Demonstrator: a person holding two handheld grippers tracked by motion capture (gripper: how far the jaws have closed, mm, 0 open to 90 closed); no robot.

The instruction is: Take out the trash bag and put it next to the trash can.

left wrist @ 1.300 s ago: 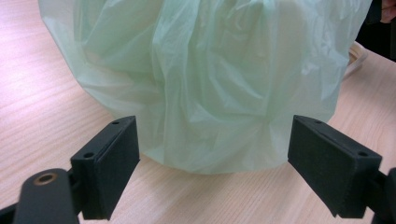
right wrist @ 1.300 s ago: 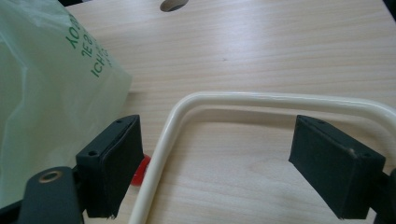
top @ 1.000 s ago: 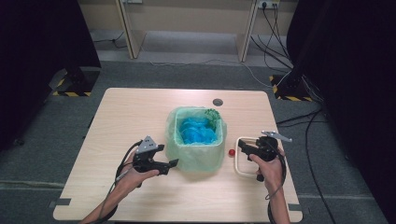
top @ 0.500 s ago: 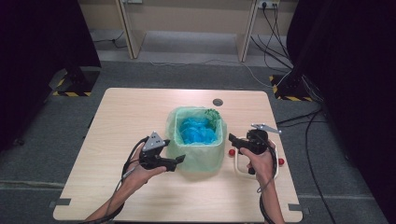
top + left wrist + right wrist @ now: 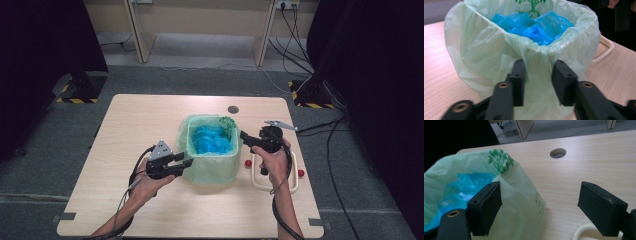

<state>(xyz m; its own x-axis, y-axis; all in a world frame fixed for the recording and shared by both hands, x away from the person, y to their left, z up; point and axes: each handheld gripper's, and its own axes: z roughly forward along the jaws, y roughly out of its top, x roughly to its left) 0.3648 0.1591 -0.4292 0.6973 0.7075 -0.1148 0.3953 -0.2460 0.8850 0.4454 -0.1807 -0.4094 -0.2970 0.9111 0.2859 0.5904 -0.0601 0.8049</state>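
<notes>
A bin lined with a pale green bag (image 5: pixel 210 167) stands mid-table, with crumpled blue plastic (image 5: pixel 213 140) inside. My left gripper (image 5: pixel 186 164) is at the bin's near left corner. In the left gripper view it (image 5: pixel 538 67) is open, its jaws either side of a bunched fold of the green bag (image 5: pixel 486 50) below the rim. My right gripper (image 5: pixel 244 136) is at the bin's right rim. It (image 5: pixel 541 207) is wide open, one jaw over the bag's edge (image 5: pixel 524 195), the other over bare table.
A white looped tray (image 5: pixel 294 187) lies right of the bin under the right hand, with a small red ball (image 5: pixel 247 163) at its left and another (image 5: pixel 300 173) at its right. A cable hole (image 5: pixel 233 109) sits behind the bin. Cables trail from both grippers.
Both grippers have closed in on the bin. The left slid right to the bag's corner. The right lifted off the white tray and moved left to the rim.
</notes>
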